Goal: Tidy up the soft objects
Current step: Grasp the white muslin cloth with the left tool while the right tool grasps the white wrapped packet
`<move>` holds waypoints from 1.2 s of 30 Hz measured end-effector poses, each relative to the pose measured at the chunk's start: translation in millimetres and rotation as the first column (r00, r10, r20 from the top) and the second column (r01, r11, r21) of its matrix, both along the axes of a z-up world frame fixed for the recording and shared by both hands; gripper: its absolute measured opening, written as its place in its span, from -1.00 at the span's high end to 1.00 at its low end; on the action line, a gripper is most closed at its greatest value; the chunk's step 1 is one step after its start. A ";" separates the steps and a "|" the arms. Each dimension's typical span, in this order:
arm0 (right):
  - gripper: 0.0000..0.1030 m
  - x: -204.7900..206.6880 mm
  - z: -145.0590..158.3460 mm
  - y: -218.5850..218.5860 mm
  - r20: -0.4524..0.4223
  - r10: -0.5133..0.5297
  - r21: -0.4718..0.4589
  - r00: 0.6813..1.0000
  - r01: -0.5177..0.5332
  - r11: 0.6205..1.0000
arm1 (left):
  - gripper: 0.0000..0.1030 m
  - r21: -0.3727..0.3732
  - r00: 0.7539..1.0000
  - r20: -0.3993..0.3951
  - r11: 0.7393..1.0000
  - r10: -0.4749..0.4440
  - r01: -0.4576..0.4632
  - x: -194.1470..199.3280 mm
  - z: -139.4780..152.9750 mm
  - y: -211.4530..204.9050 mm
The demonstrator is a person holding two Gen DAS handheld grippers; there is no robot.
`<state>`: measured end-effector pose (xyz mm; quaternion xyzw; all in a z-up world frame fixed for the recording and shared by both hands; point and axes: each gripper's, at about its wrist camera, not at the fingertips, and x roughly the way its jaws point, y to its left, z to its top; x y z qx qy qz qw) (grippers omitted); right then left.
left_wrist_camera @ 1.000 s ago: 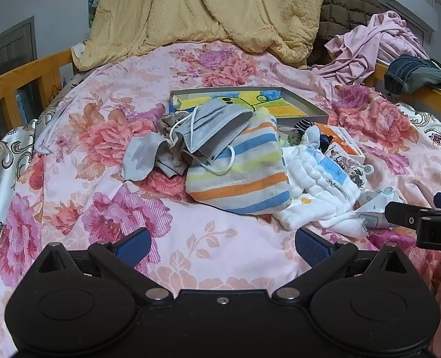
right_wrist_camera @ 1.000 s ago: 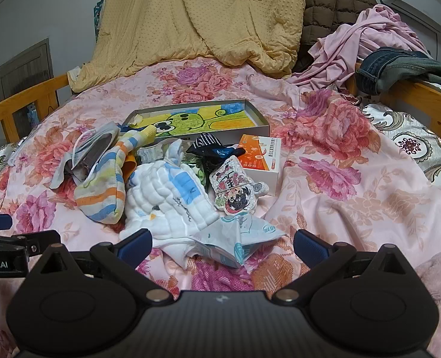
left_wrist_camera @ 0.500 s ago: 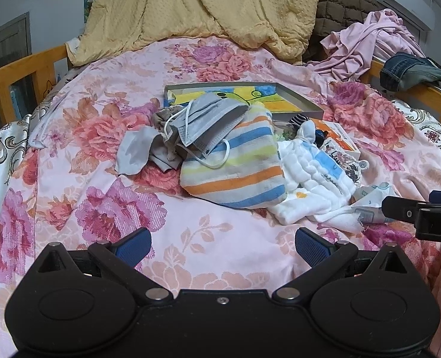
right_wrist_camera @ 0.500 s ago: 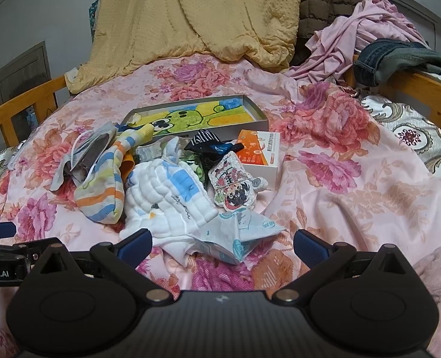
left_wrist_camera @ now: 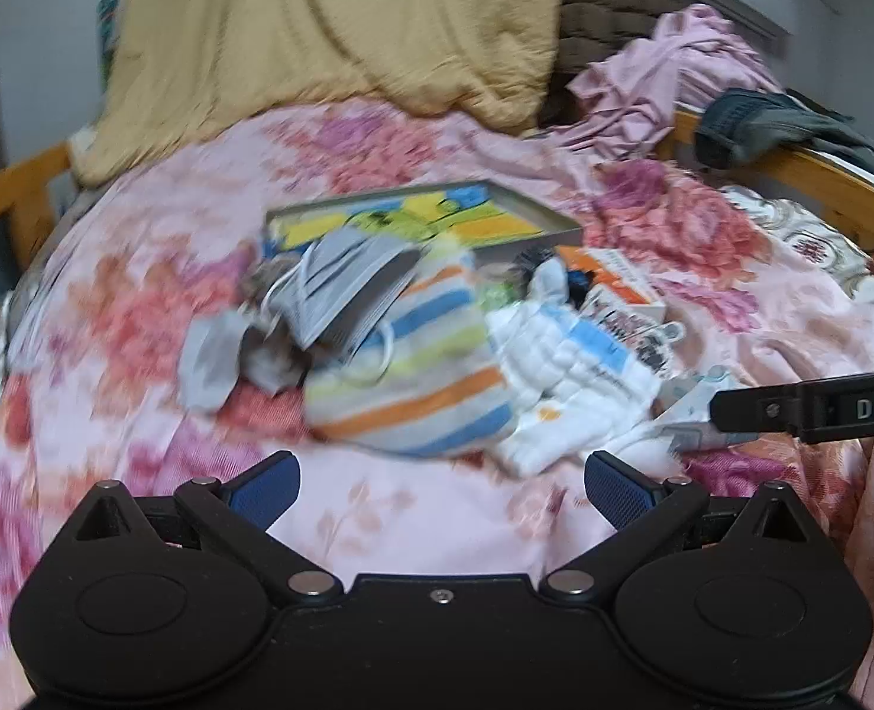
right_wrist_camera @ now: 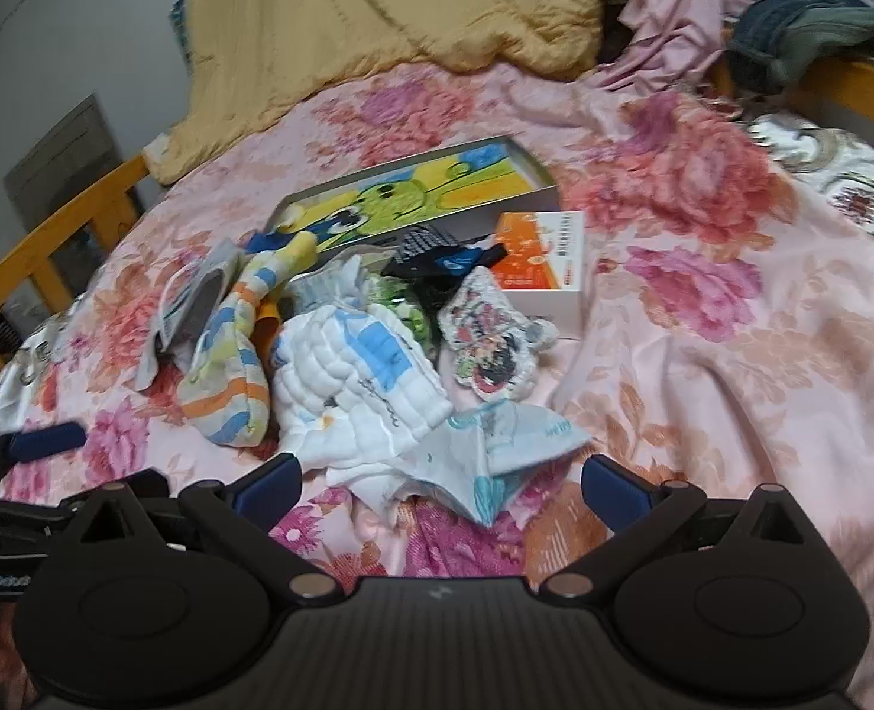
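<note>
Left wrist view shows your left gripper (left_wrist_camera: 442, 482) spread wide, gripping nothing, above the floral bedspread (left_wrist_camera: 141, 307). At 12 o'clock from it lies the striped cloth (left_wrist_camera: 419, 378) with grey face masks (left_wrist_camera: 348, 284) on top; the white padded cloth (left_wrist_camera: 567, 373) is at 1 o'clock. Your right gripper (right_wrist_camera: 440, 482) is also released, its fingers flanking the pale printed cloth (right_wrist_camera: 496, 449). At 12 o'clock sits the cartoon-lined tray (right_wrist_camera: 413, 195), the orange box (right_wrist_camera: 540, 260) just beside it.

A striped sock (left_wrist_camera: 413, 378) lies beside a white folded cloth (right_wrist_camera: 360, 378), gray masks (left_wrist_camera: 348, 284) draped on top.
</note>
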<state>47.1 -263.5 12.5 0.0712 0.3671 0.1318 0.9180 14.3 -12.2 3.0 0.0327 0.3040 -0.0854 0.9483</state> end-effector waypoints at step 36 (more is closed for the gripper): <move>-0.63 72.4 -26.1 5.1 -0.272 0.339 -0.154 0.901 -0.388 0.909 | -0.97 0.228 0.852 -0.140 0.821 -0.504 0.523 121.6 -25.2 -78.7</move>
